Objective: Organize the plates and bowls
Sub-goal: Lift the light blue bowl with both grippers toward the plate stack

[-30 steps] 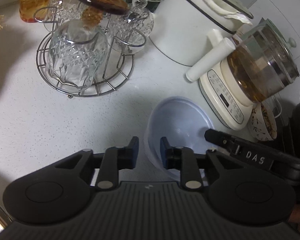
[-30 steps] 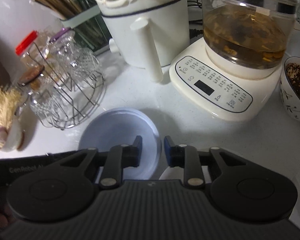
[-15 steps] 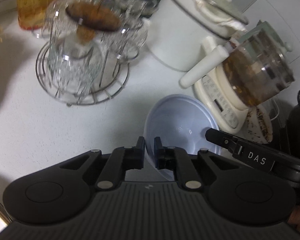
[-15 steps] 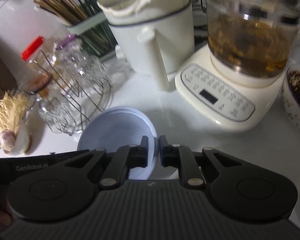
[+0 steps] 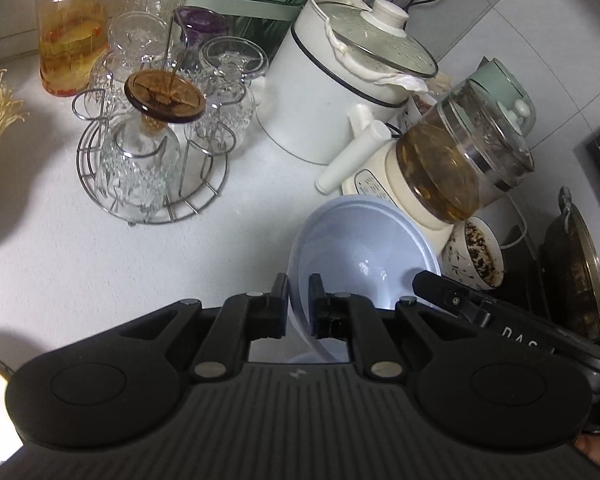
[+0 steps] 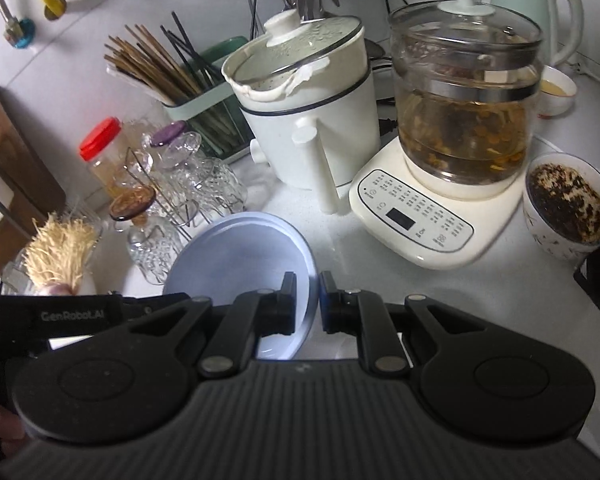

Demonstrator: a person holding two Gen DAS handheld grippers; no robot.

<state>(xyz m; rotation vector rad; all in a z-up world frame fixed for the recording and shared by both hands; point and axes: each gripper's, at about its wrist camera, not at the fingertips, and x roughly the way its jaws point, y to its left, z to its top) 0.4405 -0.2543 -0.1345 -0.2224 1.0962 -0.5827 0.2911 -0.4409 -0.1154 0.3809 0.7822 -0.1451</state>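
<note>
A pale blue bowl (image 5: pixel 364 256) is held above the white counter, tilted, between both grippers. My left gripper (image 5: pixel 298 296) is shut on its left rim. My right gripper (image 6: pixel 314 294) is shut on its right rim; the bowl shows in the right wrist view (image 6: pixel 240 252) too. The right gripper's body reaches in at the lower right of the left wrist view (image 5: pixel 480 312). The left gripper's body lies at the lower left of the right wrist view (image 6: pixel 72 316).
A wire rack of glass cups (image 5: pixel 148 160) stands at the left. A white pot with a lid (image 5: pixel 340 92), a glass kettle on a cream base (image 6: pixel 452 152) and a patterned bowl of dark food (image 6: pixel 568 208) stand behind and right. A dark wok (image 5: pixel 576 272) sits far right.
Both grippers closed onto the blue bowl's rim and lifted it off the counter. The counter things now look further away.
</note>
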